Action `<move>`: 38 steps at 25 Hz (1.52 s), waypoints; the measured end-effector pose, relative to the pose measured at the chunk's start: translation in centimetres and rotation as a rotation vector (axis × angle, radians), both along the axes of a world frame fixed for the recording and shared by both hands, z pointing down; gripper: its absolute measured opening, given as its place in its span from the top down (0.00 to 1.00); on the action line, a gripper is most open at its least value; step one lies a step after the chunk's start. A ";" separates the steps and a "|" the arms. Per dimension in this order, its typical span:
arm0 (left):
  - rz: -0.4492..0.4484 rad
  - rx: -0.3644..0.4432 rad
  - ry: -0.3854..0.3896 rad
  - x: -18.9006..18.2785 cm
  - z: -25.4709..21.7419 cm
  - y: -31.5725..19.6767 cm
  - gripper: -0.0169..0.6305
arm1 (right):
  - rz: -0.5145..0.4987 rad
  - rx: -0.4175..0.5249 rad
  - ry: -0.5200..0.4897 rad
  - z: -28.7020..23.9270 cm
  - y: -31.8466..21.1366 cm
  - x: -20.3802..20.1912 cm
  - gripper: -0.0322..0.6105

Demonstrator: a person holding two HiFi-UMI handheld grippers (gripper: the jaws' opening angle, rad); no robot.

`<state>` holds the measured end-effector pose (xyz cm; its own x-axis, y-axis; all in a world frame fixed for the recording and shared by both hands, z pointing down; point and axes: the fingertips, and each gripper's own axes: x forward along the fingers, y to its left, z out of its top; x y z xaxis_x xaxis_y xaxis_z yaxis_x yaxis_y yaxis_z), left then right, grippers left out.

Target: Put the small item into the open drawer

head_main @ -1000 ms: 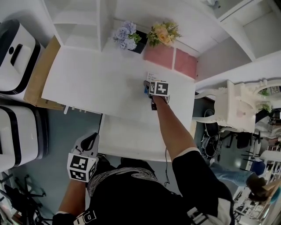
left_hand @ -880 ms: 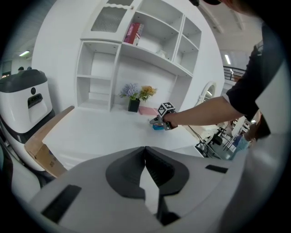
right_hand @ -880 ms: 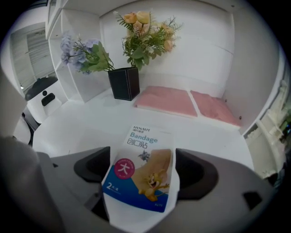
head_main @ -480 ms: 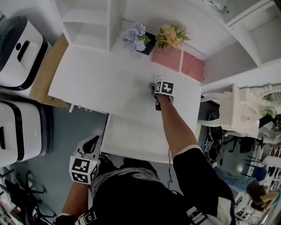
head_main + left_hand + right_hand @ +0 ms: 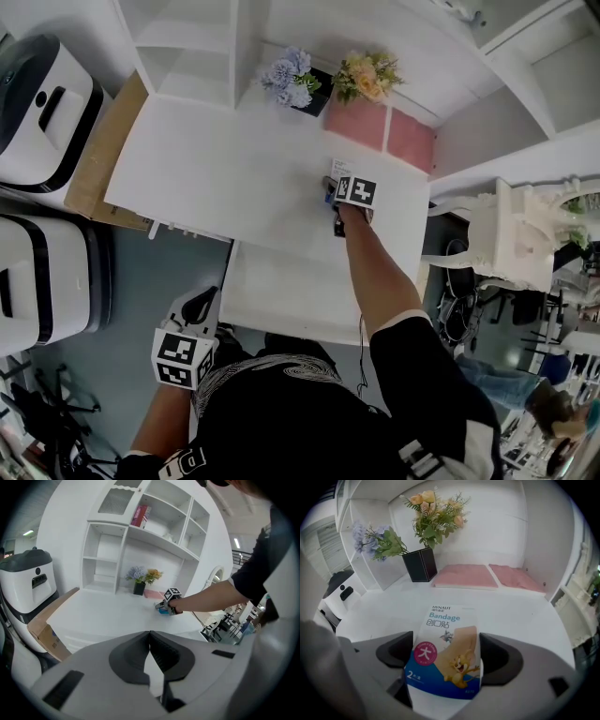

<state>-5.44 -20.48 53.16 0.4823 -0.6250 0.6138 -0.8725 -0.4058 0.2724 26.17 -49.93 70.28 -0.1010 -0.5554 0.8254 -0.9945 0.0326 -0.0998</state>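
Looking down: I have shelves (image 5: 187,37) standing on the far edge of a white desk (image 5: 225,178).
Drawer: the drawer (image 5: 281,295) is pulled out from the desk's near edge, towards me. I see nothing lying in it.
Machines: two white machines with black tops (image 5: 42,112) (image 5: 47,272) stand left of the desk.
Box: a cardboard box (image 5: 94,164) sits between the upper machine and the desk.
Pads: two pink pads (image 5: 356,122) (image 5: 410,139) lie side by side at the back right of the desk.
Flowers: a purple bunch (image 5: 289,77) and an orange bunch (image 5: 364,75) sit at a black vase (image 5: 420,564), just left of the pads.
Left gripper: my left gripper (image 5: 199,305) hangs low off the drawer's left side, jaws closed together on nothing.
Right gripper: my right gripper (image 5: 446,654) is tipped down onto the desk near the pads. Its jaws have just been opening and now stand wide.
Pack: the bandage pack (image 5: 443,630) lies flat on the desk between the right jaws, not gripped and well apart from the drawer.
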 end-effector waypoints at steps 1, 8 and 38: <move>0.007 0.004 0.000 0.1 -0.1 -0.1 0.95 | -0.004 0.003 -0.006 -0.2 0.1 0.0 0.27; 0.054 0.028 0.008 1.4 -0.8 -0.5 0.95 | -0.046 0.034 -0.025 -2.2 0.9 -0.2 0.27; 0.199 0.177 0.086 6.3 -5.9 -0.5 0.95 | -0.062 0.390 -0.444 -21.8 13.3 -4.3 0.27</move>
